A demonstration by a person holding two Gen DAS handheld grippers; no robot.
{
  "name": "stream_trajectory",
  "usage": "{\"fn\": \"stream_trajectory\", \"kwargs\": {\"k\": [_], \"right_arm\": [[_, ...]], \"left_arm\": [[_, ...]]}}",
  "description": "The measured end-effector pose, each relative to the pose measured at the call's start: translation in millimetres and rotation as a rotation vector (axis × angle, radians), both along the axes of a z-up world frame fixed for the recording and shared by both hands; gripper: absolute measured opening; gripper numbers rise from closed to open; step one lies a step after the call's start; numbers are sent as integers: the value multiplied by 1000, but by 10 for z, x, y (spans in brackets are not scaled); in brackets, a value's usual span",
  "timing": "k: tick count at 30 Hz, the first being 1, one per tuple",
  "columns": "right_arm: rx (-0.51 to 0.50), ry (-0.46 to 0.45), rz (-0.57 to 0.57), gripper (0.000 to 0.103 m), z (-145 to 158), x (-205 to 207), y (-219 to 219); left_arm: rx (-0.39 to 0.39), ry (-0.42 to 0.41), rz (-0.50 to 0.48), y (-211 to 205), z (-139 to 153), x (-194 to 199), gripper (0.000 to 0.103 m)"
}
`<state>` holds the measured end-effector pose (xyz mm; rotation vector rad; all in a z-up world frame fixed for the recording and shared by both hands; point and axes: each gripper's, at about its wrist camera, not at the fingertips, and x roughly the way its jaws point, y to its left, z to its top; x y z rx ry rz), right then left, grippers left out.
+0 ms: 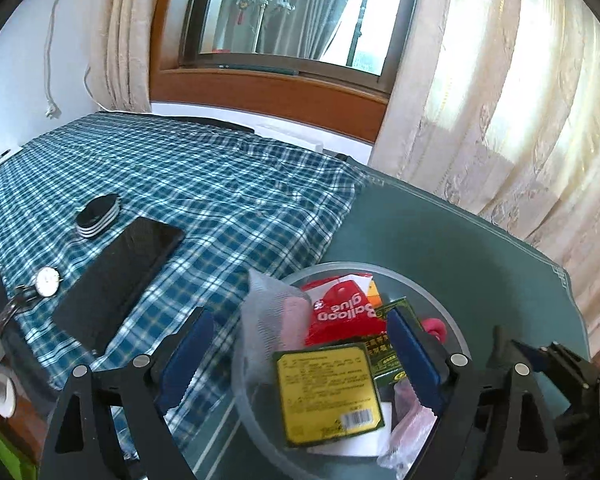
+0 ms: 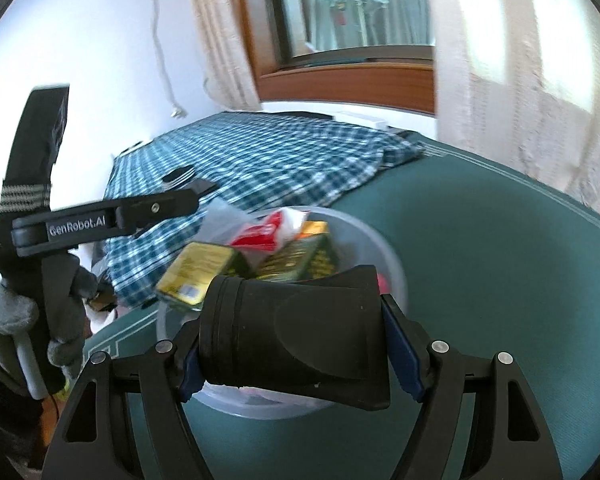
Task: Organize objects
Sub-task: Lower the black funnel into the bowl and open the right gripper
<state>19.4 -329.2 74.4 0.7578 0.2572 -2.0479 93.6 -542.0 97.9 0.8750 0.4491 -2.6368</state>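
R gripper (image 2: 292,344) clamped across a black flared cylinder (image 2: 296,332), prob. a lens hood or cap, view blurred; it hangs over the near rim of the clear tub (image 2: 384,256). L gripper (image 1: 300,356) jaws wide apart, holding nothing, straddling the tub's left side above the yellow packet (image 1: 328,392). Tub already heaped w/ packets: a release here could roll the cylinder off onto the green mat (image 2: 480,280).

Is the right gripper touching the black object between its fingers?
Touching. In the right wrist view, the black object sits clamped between the right gripper, with both blue pads pressed against its sides and no gap visible.
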Motion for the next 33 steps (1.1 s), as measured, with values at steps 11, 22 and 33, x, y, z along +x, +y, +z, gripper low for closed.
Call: {"fn": "stream_trajectory", "kwargs": {"k": [11, 22, 33], "right_arm": [[111, 161, 141, 75, -182, 298, -455], [181, 248, 186, 76, -333, 415, -610], [50, 46, 167, 89, -144, 254, -346]], "left_arm": [[-18, -5, 34, -25, -15, 240, 92], [-3, -20, 74, -61, -81, 380, 93], [-15, -25, 78, 32, -83, 464, 94]]}}
